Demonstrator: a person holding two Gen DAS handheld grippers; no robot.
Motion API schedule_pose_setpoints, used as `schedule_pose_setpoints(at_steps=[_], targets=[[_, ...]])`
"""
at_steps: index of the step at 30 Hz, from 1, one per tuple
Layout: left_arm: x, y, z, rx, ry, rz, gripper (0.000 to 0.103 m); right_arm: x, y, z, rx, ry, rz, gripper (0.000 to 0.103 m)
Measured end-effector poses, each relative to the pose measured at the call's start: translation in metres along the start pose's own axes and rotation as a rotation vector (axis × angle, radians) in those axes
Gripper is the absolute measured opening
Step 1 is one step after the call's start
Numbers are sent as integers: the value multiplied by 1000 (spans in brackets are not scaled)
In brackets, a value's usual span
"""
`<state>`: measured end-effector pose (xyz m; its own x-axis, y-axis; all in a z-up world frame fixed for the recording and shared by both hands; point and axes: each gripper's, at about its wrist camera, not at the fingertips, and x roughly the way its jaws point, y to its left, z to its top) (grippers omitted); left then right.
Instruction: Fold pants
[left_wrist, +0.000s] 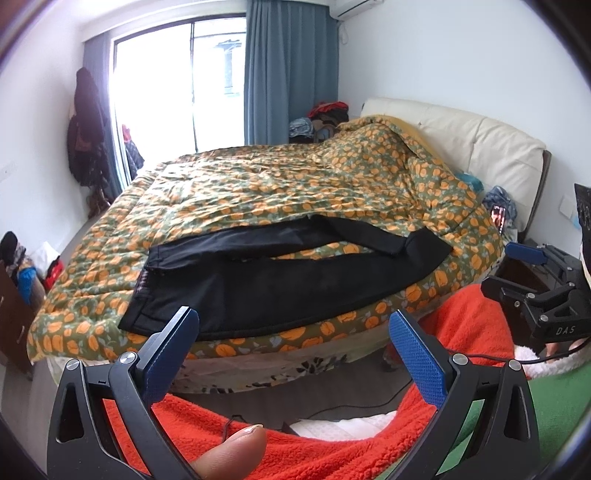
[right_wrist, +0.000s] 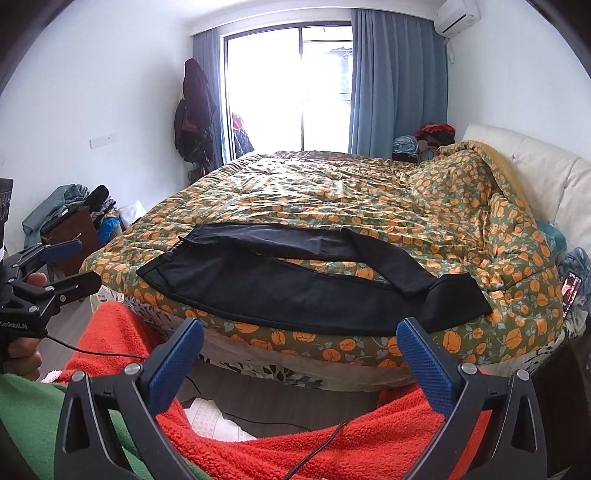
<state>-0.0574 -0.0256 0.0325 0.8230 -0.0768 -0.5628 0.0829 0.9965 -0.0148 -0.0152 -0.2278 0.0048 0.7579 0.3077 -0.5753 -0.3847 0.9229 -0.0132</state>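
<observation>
Black pants (left_wrist: 258, 284) lie along the near edge of the bed, waistband to the left, both legs running right with a strip of quilt showing between them. They also show in the right wrist view (right_wrist: 295, 284). My left gripper (left_wrist: 295, 332) is open and empty, held back from the bed edge, short of the pants. My right gripper (right_wrist: 299, 343) is open and empty, also short of the pants. The right gripper shows at the right edge of the left wrist view (left_wrist: 517, 273), and the left gripper at the left edge of the right wrist view (right_wrist: 70, 262).
The bed carries a green quilt with an orange print (left_wrist: 295, 188), bunched up near the cream headboard (left_wrist: 480, 147). A phone (right_wrist: 570, 288) lies at the bed's right edge. Red fleece legs (right_wrist: 332, 443) and cables sit below the grippers. Clothes piles and a dark cabinet (right_wrist: 74, 229) stand left.
</observation>
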Motion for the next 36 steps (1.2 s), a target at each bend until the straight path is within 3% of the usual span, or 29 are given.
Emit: schedule_pose_setpoints(at_steps=[36], targets=[[1,1,1,-3,5,0,103,6,1,-2,-5,23,2,103]])
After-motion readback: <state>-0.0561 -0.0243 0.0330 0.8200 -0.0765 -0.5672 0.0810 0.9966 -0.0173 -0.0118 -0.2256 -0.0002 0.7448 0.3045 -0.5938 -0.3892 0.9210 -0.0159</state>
